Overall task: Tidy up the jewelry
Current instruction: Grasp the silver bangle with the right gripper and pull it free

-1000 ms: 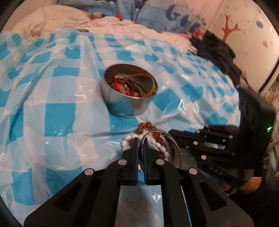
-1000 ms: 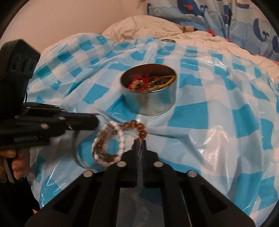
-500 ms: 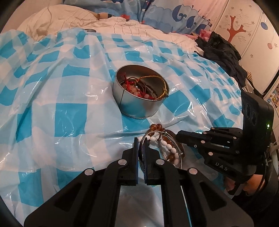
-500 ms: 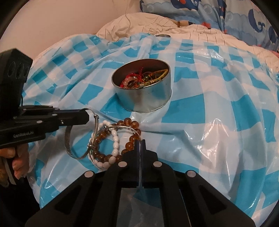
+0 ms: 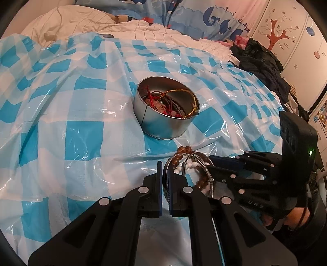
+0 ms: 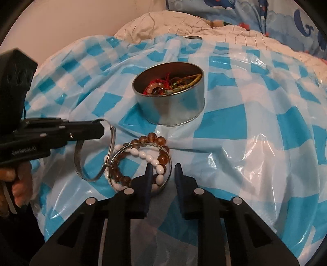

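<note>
Lying in a small heap just ahead of both grippers: 1 amber bead bracelet (image 6: 143, 157), 1 white bead bracelet (image 6: 152, 161) and 1 thin silver bangle (image 6: 141, 166), overlapping on the blue-and-white checked plastic sheet (image 6: 255, 126).

Left gripper (image 5: 166, 176): jaws nearly together, pinching the flat silver band bangle (image 6: 78, 159). In the right wrist view this band hangs from the left fingertips, its lower arc just beside the heap. A thin wire ring (image 6: 111, 141) hangs with it; whether it is linked to the band cannot be told.

Right gripper (image 6: 162, 170): jaws have just been opening and now stand apart. The near edge of the thin silver bangle and a few white beads lie beside its left fingertip; pads press on nothing.

Beyond the heap, further along both grippers' pointing line: round metal tin (image 5: 163, 120), upright, holding red cord, pink beads and a gold braided cord (image 5: 184, 98). Tin and heap are near but apart.

Past the sheet: cream bedding (image 5: 81, 22), whale-print fabric (image 5: 204, 18). A hand (image 6: 18, 180) grips the left gripper's handle.
</note>
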